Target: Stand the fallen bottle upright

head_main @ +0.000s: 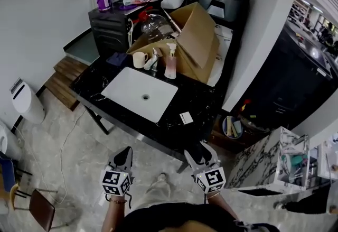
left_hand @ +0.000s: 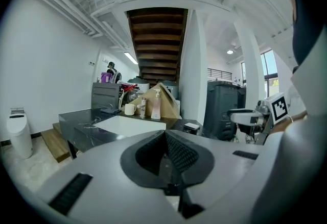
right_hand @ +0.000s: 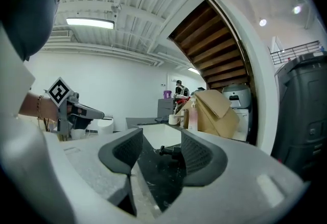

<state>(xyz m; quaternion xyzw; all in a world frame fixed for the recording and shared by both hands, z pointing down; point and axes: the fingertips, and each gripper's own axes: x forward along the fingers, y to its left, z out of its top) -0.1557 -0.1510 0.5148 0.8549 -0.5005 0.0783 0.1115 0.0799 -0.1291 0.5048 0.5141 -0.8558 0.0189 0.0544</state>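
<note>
While left gripper (left_hand: 164, 141) sits closed and right gripper (right_hand: 161, 139) open, empty, a crowded reach may topple the upright pink plastic pump bottle (head_main: 170, 65).

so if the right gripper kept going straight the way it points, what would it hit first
Probably the near edge of the black counter, in front of the white sink; depth is unclear.

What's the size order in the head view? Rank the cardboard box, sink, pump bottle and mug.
1. cardboard box
2. sink, nearly as large
3. pump bottle
4. mug, only slightly smaller
</note>
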